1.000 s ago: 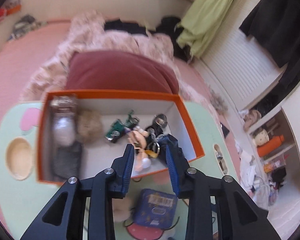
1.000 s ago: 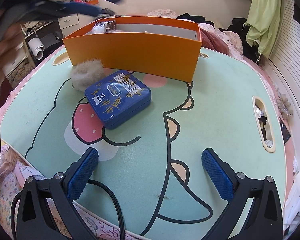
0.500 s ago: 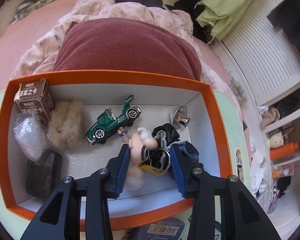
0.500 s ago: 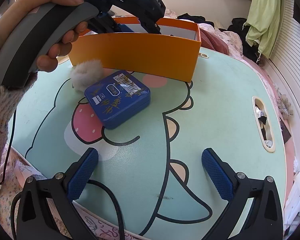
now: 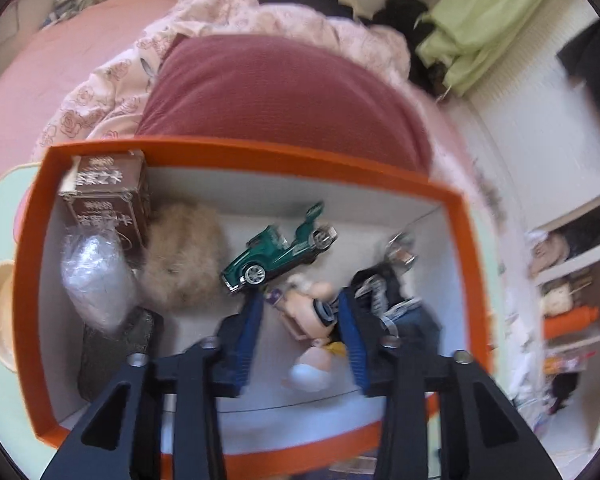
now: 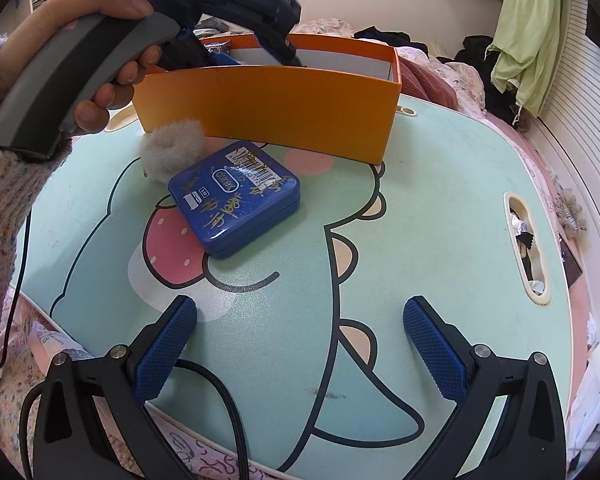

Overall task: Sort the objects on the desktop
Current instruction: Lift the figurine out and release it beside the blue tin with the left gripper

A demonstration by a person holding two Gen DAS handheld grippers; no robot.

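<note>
My left gripper (image 5: 300, 320) reaches down into the orange box (image 5: 236, 152). Its jaws are closing around a small pale doll keychain (image 5: 308, 312) that lies on the box floor. The doll sits by the right pad, with a gap showing at the left pad. A green toy car (image 5: 276, 256) lies just beyond. The right wrist view shows a hand (image 6: 100, 40) holding that gripper over the orange box (image 6: 268, 112). On the table, a blue tin (image 6: 236, 196) and a grey pompom (image 6: 172, 152) lie before the box. My right gripper (image 6: 300, 340) hovers open over the table, holding nothing.
Also in the box are a brown carton (image 5: 108, 192), a beige fluffy ball (image 5: 184, 256), a clear plastic bag (image 5: 96, 276), a dark grey lump (image 5: 116, 344) and a black key bundle (image 5: 388, 292). A maroon cushion (image 5: 284, 100) lies behind the box. The table (image 6: 440, 208) has a handle slot at the right.
The left gripper has sunk into the box with the doll. Its jaws widened and then narrowed again, and the doll now lies on the box floor. The right gripper has not moved.
</note>
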